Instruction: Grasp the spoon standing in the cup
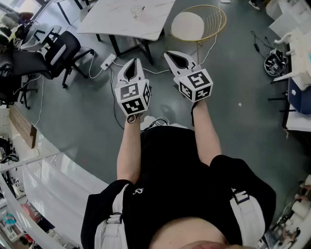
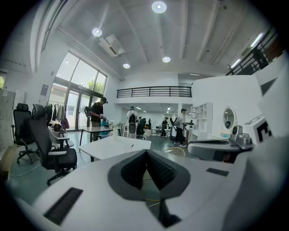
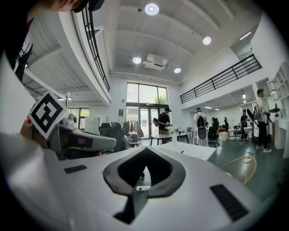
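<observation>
A small clear cup (image 1: 138,11) stands on the white table (image 1: 112,22) far ahead of me; whether a spoon is in it I cannot make out. Both grippers hang side by side over the grey floor, well short of that table. The left gripper (image 1: 132,62) is shut, its tips meeting with nothing between them (image 2: 146,152). The right gripper (image 1: 170,53) is likewise shut and holds nothing (image 3: 149,149). Each gripper shows at the edge of the other's view.
Black office chairs (image 1: 60,48) stand at the left of the table. A round chair with a yellow wire frame (image 1: 197,23) sits to its right. A power strip (image 1: 108,61) and cables lie on the floor. Several people stand at distant tables (image 2: 97,113).
</observation>
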Tool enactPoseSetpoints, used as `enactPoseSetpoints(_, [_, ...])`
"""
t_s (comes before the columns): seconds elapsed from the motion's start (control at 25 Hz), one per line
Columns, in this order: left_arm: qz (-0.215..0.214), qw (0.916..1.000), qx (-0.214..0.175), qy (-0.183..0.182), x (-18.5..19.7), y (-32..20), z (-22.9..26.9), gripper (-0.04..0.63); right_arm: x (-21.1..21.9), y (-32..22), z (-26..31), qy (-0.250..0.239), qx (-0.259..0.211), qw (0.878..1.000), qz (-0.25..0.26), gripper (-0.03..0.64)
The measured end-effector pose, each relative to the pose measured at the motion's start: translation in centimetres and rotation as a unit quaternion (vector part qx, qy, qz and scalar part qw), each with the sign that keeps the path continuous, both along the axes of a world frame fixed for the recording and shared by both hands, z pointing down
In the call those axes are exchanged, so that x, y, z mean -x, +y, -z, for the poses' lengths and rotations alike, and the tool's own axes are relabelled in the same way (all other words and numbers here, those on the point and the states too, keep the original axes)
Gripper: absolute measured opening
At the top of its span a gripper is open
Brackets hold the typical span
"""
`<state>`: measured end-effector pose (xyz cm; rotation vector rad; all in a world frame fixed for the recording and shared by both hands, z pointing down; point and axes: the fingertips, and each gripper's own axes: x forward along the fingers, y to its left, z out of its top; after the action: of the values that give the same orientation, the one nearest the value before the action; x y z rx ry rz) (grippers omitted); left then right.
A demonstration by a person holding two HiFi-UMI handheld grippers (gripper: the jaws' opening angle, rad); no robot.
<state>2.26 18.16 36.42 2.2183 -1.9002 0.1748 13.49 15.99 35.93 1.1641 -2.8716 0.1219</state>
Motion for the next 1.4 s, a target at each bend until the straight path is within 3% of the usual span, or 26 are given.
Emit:
enactPoseSetpoints(0.24, [0.005, 1.0, 0.002, 0.002, 0.6, 0.3, -0.1, 0.017, 0.6, 0.3, -0.2, -0.001, 0.002, 1.0, 0.008, 0.003])
enactPoseSetpoints(0.4, [0.006, 0.9999, 0.007, 0.005, 0.7, 0.3, -0.6, 0.017, 0.0, -0.3, -0.3, -0.034, 0.017, 0.999, -0.016, 0.005])
enactPoseSetpoints(0.76, [-0.012, 0.9999, 0.006, 0.008, -0.8, -0.8, -0.4, 0.017, -3.2, -2.2, -0.5, -0.032, 0.027, 0.996, -0.074, 0.006])
enactPoseSetpoints(1.0, [-0.013, 0.9998, 0.007, 0.011, -1.5, -1.7, -0.1, 0.017, -5.2, -3.5, -1.0, 0.005, 0.028, 0.993, -0.117, 0.006])
enactPoseSetpoints(1.4, [-0.02, 0.9997, 0.007, 0.011, -1.5, -4.1, 0.1, 0.017, -5.4, -5.4, -0.4, -0.003, 0.022, 0.992, -0.121, 0.006])
